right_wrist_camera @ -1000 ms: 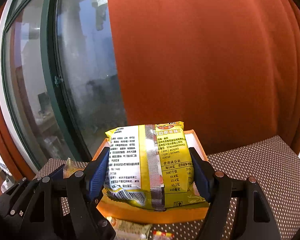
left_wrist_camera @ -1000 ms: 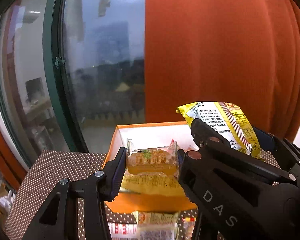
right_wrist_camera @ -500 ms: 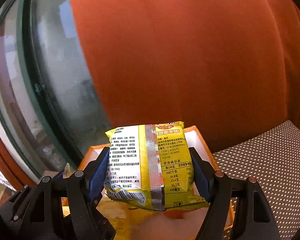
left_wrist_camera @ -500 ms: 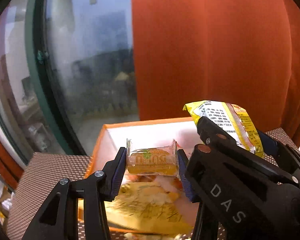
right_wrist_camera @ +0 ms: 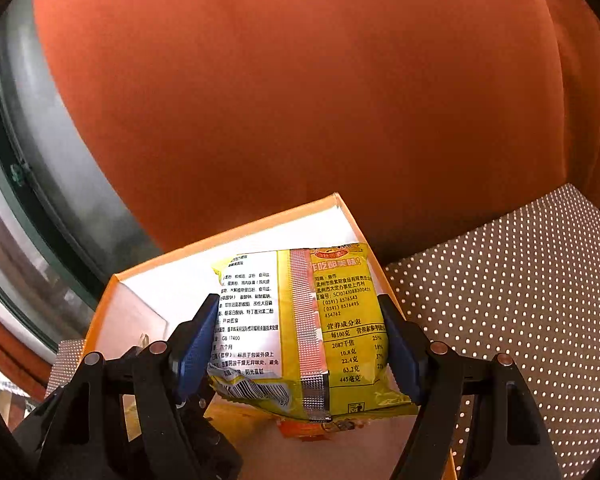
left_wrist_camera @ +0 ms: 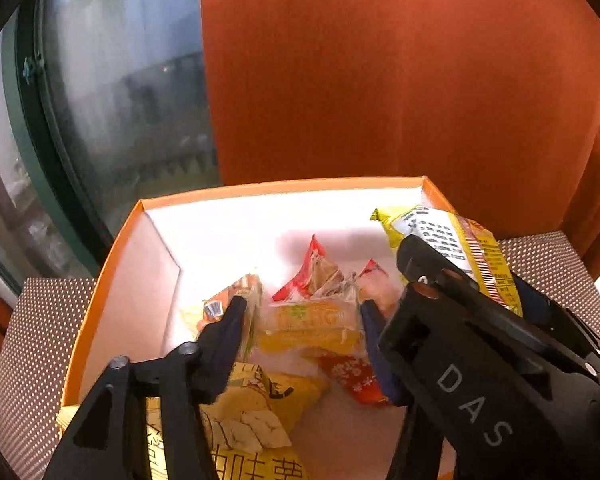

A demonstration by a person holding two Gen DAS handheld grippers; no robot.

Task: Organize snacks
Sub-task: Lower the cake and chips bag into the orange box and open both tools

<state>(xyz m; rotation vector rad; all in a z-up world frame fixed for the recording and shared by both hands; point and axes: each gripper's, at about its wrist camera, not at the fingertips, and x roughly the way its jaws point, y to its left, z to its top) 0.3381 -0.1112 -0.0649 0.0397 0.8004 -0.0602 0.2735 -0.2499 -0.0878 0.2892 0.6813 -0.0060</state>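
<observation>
Left hand-held gripper (left_wrist_camera: pixel 302 316) jaws just opened, small orange cake packet (left_wrist_camera: pixel 312 324) loose between them over orange box (left_wrist_camera: pixel 112 264), right hand-held gripper (right_wrist_camera: pixel 298 344) clamped on yellow noodle pack (right_wrist_camera: pixel 300 328)

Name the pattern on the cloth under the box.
Brown cloth with white polka dots; right wrist view.

A home room, by its orange curtain (left_wrist_camera: pixel 400 72), green-framed window (left_wrist_camera: pixel 112 92) and dotted tablecloth (right_wrist_camera: pixel 520 280).

Orange box (left_wrist_camera: pixel 112 264), white inside – snack packets heaped; clear cake packet (left_wrist_camera: pixel 312 322) atop; yellow packet (right_wrist_camera: pixel 300 332) above box.
</observation>
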